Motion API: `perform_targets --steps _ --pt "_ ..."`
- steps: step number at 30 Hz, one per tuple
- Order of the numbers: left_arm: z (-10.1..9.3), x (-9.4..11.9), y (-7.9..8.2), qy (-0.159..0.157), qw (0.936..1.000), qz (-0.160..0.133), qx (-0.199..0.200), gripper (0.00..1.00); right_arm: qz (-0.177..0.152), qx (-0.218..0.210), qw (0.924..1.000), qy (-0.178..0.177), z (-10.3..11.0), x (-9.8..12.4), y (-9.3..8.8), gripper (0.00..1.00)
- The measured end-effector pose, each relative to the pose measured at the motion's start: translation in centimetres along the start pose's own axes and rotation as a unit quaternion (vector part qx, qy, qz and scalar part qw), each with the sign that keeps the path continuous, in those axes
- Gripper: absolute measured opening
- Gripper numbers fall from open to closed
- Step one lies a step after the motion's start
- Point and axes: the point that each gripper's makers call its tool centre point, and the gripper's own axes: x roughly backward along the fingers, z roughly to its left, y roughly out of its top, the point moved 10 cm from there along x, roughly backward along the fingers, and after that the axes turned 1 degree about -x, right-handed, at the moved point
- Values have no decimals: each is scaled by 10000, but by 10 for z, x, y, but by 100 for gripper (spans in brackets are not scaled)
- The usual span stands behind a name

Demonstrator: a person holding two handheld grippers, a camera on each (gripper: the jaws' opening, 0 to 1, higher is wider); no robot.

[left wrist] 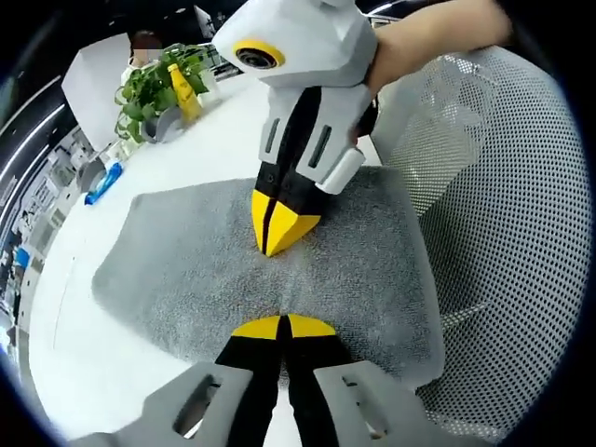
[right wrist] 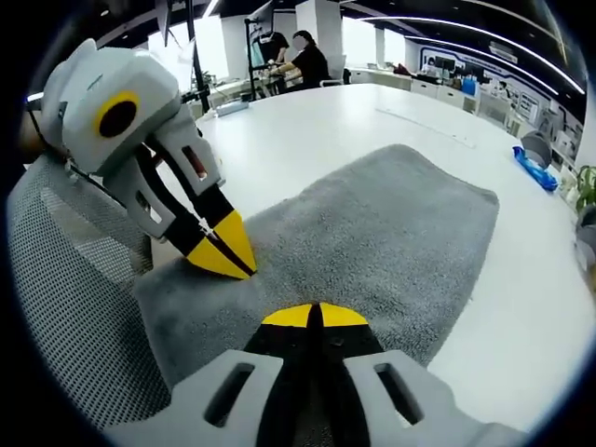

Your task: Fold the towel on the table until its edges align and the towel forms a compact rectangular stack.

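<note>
Closed left tool (left wrist: 282, 326) at towel (left wrist: 186, 261) edge

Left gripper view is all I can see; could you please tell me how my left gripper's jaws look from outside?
Observer: The left gripper has its jaws shut, tips pressed on the towel beside the mesh chair.
Operator: Thank you. And the right gripper's own tips?
Observer: The right gripper is shut too, tips down close to the towel's near edge.
Operator: Is anyone nearby?
Observer: People sit at a desk beyond the table.
</note>
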Motion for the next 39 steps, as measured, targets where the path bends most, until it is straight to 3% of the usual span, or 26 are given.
perform_targets --steps 7,16,18,19,21,23,24,25,27,28,31,33,34,35,36,38,39 --pt "-1 1 -3 17 9999 -110 -98 1 -24 58 10000 13 1 0 0 0" --pt "0 0 0 92 9994 34 -324 1 -134 828 9965 20 2 -1 -2 0" --pt "-1 0 0 94 9994 5 -347 1 41 51 9999 135 0 0 2 0" --pt "-3 0 0 101 9991 -16 -420 1 -30 -319 9989 346 -3 0 4 2" --pt "-3 1 1 123 9971 -50 -745 1 -75 -662 9968 431 -5 1 2 4" --pt "-7 5 6 168 9956 1 -919 1 -45 -506 9979 409 -6 1 3 4" --pt "-7 6 12 182 9925 -170 -1201 1 20 -426 9982 434 -3 1 4 5" --pt "-10 9 23 198 9877 -684 -1393 1 37 -422 9981 437 -2 0 5 6" --pt "-16 8 35 -100 9864 -1135 -1182 5 37 -560 9973 484 -3 0 4 9" --pt "-21 5 42 -310 9834 -1218 -1307 6 -47 -911 9938 633 -2 1 4 11" --pt "-28 -7 43 -296 9772 -707 -1978 6 -280 -1380 9876 700 -10 7 4 10" --pt "-27 -17 40 -318 9799 -592 -1880 6 -528 -1683 9822 638 -15 12 5 12" --pt "-25 -21 32 -316 9842 -327 -1713 6 -567 -1755 9812 574 -18 13 4 13" --pt "-24 -23 31 -311 9839 -359 -1723 5 -566 -1779 9812 495 -20 14 4 13" --pt "-23 -20 31 -318 9821 -606 -1753 5 -534 -1700 9829 453 -21 15 4 13" --pt "-23 -20 30 -259 9842 -564 -1657 4 -400 -1433 9884 318 -22 15 3 15" --pt "-22 -20 30 -87 9814 -403 -1874 3 -383 -1365 9894 320 -21 14 4 16"
